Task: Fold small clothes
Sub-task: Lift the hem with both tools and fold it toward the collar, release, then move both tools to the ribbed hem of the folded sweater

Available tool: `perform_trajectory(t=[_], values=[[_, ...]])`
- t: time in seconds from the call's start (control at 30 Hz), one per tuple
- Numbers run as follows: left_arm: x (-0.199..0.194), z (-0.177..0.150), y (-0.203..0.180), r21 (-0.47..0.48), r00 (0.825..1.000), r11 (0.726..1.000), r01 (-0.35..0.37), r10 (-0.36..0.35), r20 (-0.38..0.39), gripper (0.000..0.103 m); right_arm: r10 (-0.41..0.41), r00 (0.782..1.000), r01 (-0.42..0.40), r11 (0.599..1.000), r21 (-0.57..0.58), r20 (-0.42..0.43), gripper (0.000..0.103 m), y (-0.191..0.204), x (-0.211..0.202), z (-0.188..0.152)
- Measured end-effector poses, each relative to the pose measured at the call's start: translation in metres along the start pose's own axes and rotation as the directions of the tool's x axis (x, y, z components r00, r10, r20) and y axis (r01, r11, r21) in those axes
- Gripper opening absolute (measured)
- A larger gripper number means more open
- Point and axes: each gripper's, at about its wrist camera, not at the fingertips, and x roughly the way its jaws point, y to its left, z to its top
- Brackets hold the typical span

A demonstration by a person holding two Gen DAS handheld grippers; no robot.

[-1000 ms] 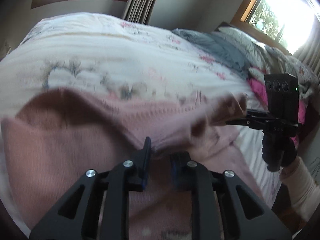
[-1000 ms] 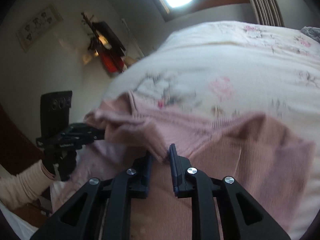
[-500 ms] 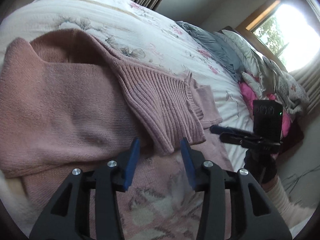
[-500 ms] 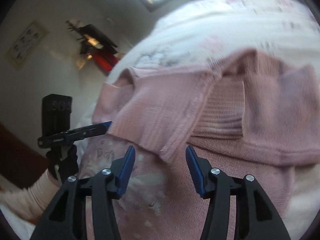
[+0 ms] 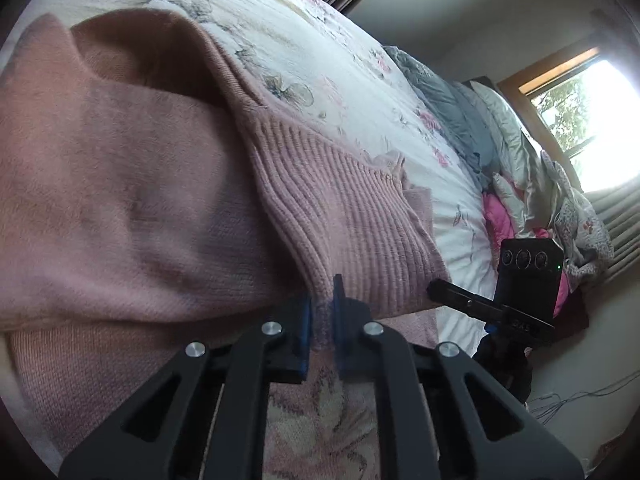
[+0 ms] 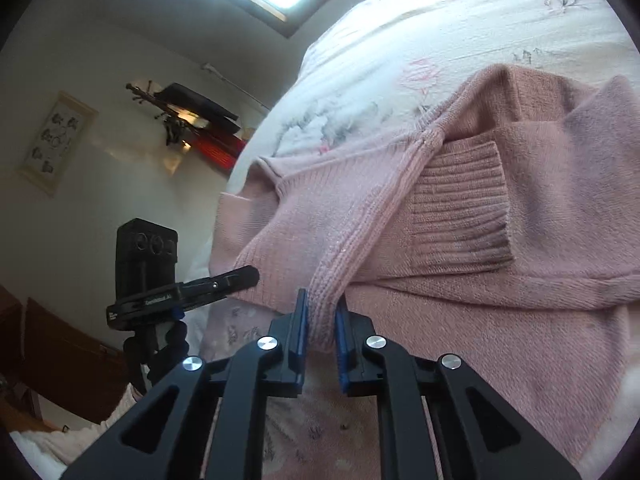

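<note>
1. A pink knitted sweater (image 5: 152,208) fills the left and middle of the left wrist view, lying on a white flowered bedspread (image 5: 320,52). One ribbed part is folded over the smoother body, and a pale flower pattern shows at the bottom centre.
2. The left gripper (image 5: 322,312), bottom centre of that view, has its blue-padded jaws nearly closed, pinching the ribbed edge of the sweater.
3. At the right of that view the other gripper's tip sits at the sweater's edge, with a heap of grey and pink clothes (image 5: 500,168) behind it.
4. In the right wrist view the sweater (image 6: 500,240) covers the centre and right, a ribbed cuff (image 6: 460,208) lying across it.
5. The right gripper (image 6: 322,320), bottom centre, has its jaws narrowly apart, clamped on a thick ribbed band of the sweater.
</note>
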Motion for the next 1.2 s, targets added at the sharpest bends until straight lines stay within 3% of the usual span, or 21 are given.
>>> perform_trajectory(t=[0.23,0.33,0.4,0.6,0.73,0.83,0.87,0.9,0.97,1.1,1.2], values=[[0.011,-0.015,0.014,-0.008,0.997,0.998,-0.065,0.065,-0.033,0.011,-0.150,0.984,0.153,0.988,0.024,-0.098,0.015,-0.019,0.037,-0.011],[0.002,-0.026,0.007,0.019,0.995,0.996,-0.092,0.093,-0.031,0.014,-0.141,0.986,0.146,0.988,0.050,-0.091,0.020,-0.021,0.035,-0.021],[-0.008,-0.040,0.003,0.050,0.993,0.992,-0.114,0.115,-0.026,0.022,-0.145,0.987,0.149,0.988,0.045,-0.072,0.023,-0.014,0.027,-0.030],[-0.047,-0.101,-0.006,0.118,0.982,0.975,-0.190,0.191,0.003,0.027,-0.262,0.963,0.260,0.965,-0.048,-0.064,0.026,0.014,0.005,-0.091],[-0.075,-0.148,-0.009,0.146,0.970,0.959,-0.243,0.240,0.037,0.028,-0.285,0.955,0.284,0.958,-0.034,-0.081,0.030,0.019,-0.014,-0.141],[-0.102,-0.180,-0.015,0.157,0.954,0.942,-0.297,0.288,0.080,0.031,-0.315,0.947,0.314,0.949,-0.021,-0.072,0.030,0.025,-0.039,-0.183],[-0.116,-0.193,-0.017,0.161,0.948,0.935,-0.316,0.302,0.102,0.039,-0.323,0.944,0.322,0.946,-0.021,-0.062,0.030,0.028,-0.047,-0.191],[-0.124,-0.199,-0.019,0.162,0.944,0.932,-0.325,0.309,0.115,0.048,-0.341,0.939,0.340,0.940,-0.025,-0.047,0.032,0.033,-0.057,-0.200],[-0.143,-0.216,-0.024,0.169,0.928,0.916,-0.364,0.342,0.146,0.054,-0.394,0.919,0.393,0.919,-0.036,-0.015,0.041,0.041,-0.076,-0.214],[-0.172,-0.241,-0.026,0.159,0.895,0.885,-0.437,0.410,0.177,0.064,-0.440,0.897,0.441,0.897,-0.036,0.031,0.048,0.046,-0.118,-0.238],[-0.187,-0.255,-0.019,0.127,0.885,0.882,-0.453,0.428,0.181,0.069,-0.478,0.876,0.480,0.877,-0.024,0.056,0.053,0.047,-0.137,-0.252]])
